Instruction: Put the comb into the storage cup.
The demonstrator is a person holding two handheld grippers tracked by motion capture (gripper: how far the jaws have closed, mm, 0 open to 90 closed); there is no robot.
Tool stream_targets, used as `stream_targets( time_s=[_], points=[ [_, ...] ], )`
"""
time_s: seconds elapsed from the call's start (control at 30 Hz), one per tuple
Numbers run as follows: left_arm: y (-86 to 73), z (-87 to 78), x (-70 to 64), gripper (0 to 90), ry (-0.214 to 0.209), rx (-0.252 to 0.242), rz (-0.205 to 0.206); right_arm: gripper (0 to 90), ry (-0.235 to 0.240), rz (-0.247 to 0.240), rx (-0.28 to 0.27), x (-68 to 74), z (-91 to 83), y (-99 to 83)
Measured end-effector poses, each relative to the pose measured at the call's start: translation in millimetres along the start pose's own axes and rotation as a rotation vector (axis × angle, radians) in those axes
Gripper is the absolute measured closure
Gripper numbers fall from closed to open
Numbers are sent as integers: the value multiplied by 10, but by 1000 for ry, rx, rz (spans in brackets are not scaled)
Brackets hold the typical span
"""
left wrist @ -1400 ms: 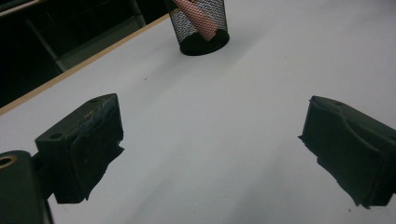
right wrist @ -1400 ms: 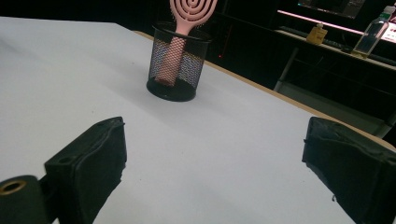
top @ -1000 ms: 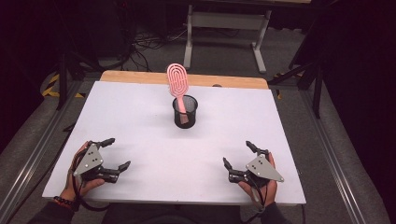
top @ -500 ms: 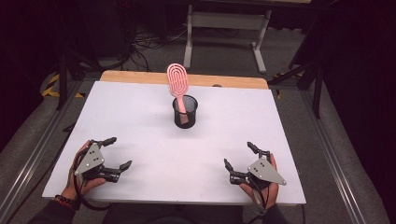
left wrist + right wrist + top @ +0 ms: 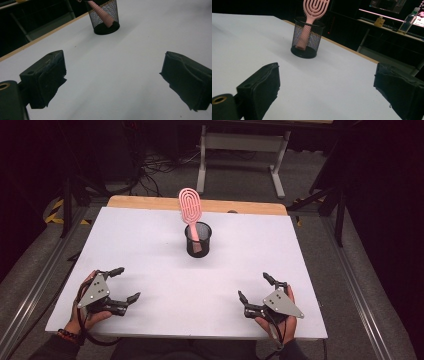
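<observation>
**Pink hairbrush stands in the mesh cup, both grippers waiting at the near edge**

The pink plastic hairbrush with a slotted oval head [image 5: 190, 206] stands handle-down in a black wire-mesh cup [image 5: 198, 240], leaning toward the far left so its head rises clear above the rim. The cup sits upright near the middle of the white table top [image 5: 150, 240], somewhat toward the far side, well apart from both hands.

The left gripper [image 5: 123, 284] rests near the front left corner, its jaws spread wide with nothing between them; the left gripper view shows bare table between the two black pads [image 5: 47, 75]. The right gripper [image 5: 254, 287] lies near the front right corner, likewise spread wide and empty, and its own view looks straight at the cup and brush.

Judging from this, the work has either not begun or is already finished: neither gripper touches anything. If the brush is to come out, the next move calls for one gripper to travel forward to the cup, line up with the exposed neck or head, and close there, lifting roughly along the brush's lean. The light cup may tip or drag along, so the other gripper could steady its rim.
</observation>
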State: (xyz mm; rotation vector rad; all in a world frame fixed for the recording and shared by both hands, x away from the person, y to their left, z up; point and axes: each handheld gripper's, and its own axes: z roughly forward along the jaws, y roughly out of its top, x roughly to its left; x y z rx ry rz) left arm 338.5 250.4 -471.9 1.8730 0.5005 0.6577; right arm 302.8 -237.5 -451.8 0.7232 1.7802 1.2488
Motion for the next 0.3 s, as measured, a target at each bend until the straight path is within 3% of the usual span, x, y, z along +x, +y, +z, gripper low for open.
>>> stream_targets(
  time_s=[0.3],
  points=[
    [30, 41, 10, 61, 11, -5, 0, 69, 5, -7, 6, -9, -12, -32]
  ],
)
